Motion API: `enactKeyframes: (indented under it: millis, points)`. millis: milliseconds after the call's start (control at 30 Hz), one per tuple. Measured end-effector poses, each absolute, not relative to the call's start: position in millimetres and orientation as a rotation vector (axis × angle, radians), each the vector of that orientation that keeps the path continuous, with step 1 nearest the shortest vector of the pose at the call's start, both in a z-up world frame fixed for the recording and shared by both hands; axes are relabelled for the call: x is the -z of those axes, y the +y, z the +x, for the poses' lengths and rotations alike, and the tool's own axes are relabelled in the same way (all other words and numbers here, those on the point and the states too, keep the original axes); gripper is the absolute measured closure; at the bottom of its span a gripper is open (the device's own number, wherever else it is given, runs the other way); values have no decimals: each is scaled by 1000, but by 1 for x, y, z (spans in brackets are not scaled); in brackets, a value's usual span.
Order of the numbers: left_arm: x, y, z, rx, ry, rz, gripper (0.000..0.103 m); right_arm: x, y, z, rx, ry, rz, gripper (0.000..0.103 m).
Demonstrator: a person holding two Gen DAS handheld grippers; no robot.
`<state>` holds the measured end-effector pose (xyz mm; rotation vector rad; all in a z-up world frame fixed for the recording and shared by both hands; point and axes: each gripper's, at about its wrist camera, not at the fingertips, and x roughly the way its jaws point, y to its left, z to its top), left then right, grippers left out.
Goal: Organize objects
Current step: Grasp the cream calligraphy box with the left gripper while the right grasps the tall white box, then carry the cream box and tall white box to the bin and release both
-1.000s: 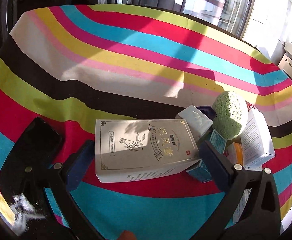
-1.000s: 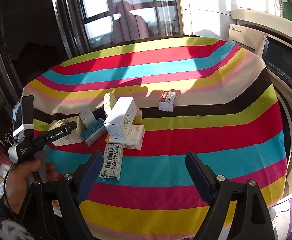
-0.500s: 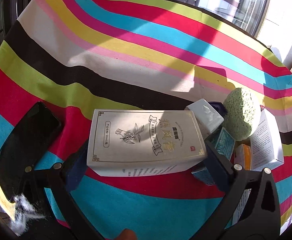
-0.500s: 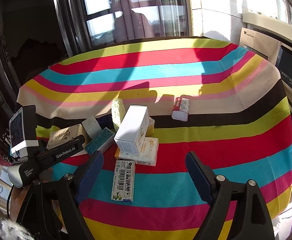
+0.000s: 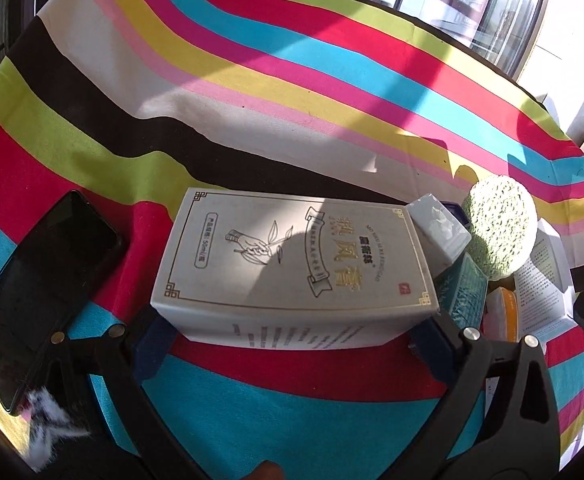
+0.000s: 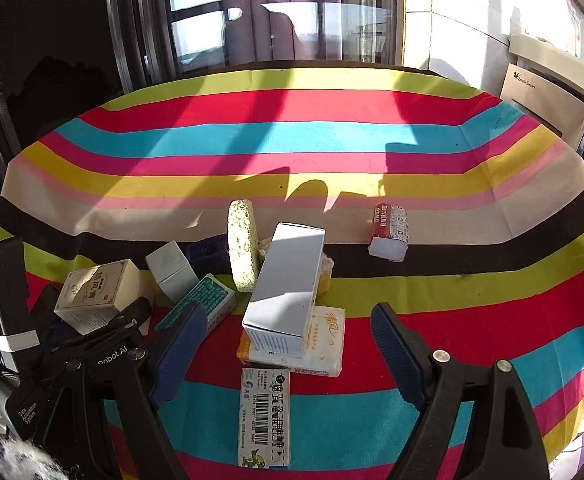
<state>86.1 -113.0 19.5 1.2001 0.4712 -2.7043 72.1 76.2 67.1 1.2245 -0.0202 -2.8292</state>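
Observation:
A beige box with gold print [image 5: 296, 256] lies on the striped tablecloth; it also shows in the right wrist view [image 6: 95, 294]. My left gripper [image 5: 292, 344] has its jaws on both sides of the box's near end, against its side faces. My right gripper [image 6: 287, 348] is open and empty above a pile: a tall white box [image 6: 287, 284] on a flat tissue pack [image 6: 324, 340], with a barcode box [image 6: 264, 416] below.
A green sponge disc [image 6: 243, 256], a small white box [image 6: 171, 272] and a teal box [image 6: 199, 304] crowd the pile's left. A red-and-white pack [image 6: 390, 232] lies apart at the right. A black phone [image 5: 39, 284] lies left of the beige box.
My left gripper moved forward and its jaws closed in around the beige box's near end. My right gripper moved forward toward the pile, still open.

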Motion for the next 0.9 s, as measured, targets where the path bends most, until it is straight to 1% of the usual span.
enactKeyframes:
  millis: [167,200,233,267,333,367,400,667,833,900]
  points:
    - [-19,-113,86,2707,477,1197,1,-55,68,50,2834,13,1291,19]
    - [-19,-114,86,2708,481,1196,1,-52,67,47,2834,22,1301,25]
    - [-19,-114,86,2710,486,1194,1,-50,67,44,2832,28,1316,35]
    - [-19,-114,86,2711,490,1193,1,-47,67,42,2829,30,1333,41]
    - [-20,-114,87,2714,497,1189,1,-43,70,39,2818,9,1353,61]
    - [-19,-114,86,2714,499,1188,1,-42,72,38,2814,-3,1358,65]
    - [-19,-114,86,2714,499,1188,1,-41,74,39,2818,-11,1354,66]
    - [-20,-114,87,2709,507,1178,2,-49,83,56,2846,-29,1296,66]
    - [-21,-120,91,2718,557,1142,2,-61,86,82,2871,-7,1222,66]
    - [-25,-116,94,2736,520,1116,2,-66,88,93,2886,11,1203,66]
